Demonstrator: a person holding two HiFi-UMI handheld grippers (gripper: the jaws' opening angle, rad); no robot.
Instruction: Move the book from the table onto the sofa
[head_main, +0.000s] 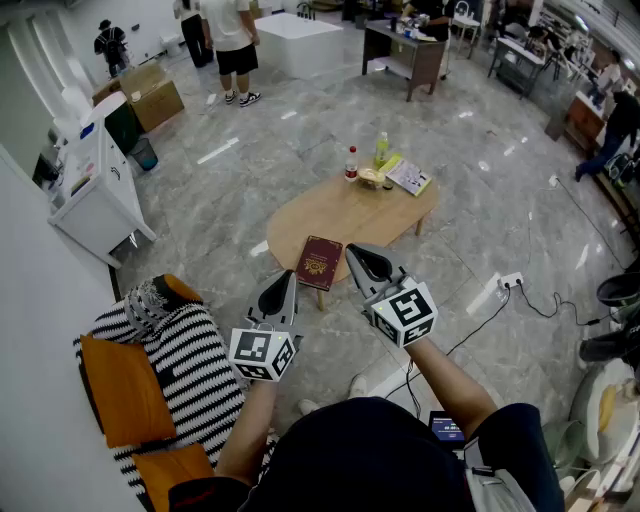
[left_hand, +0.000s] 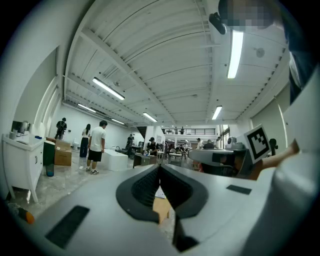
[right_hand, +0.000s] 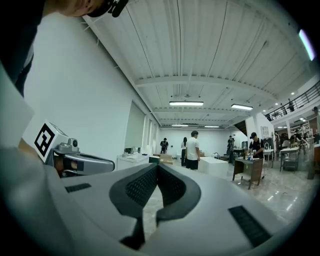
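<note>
Book: dark red cover with a gold emblem in the middle and a line of gold print above it. It is closed and lies flat, face up, slightly tilted. It sits at the 6 o'clock end of the oval wooden table, close to the edge, and nothing holds it.

Left gripper: at 7 o'clock from the book, tips just beside the book's lower left corner in the head view. In its own view the left gripper's jaws are pressed together with nothing between them.

Right gripper: at 3 o'clock from the book, tips just beside the book's right edge. In its own view the right gripper's jaws are also pressed together and empty. Cannot tell whether either tip touches the book.

Sofa: at 8 o'clock in the head view, well apart from the table. It has orange cushions and a black-and-white striped throw over it.

At the table's 1 o'clock end, far from the book, there is a red-capped bottle, a yellow-green bottle and an open leaflet.

People stand at 11 o'clock in the background, on a grey marble floor.
</note>
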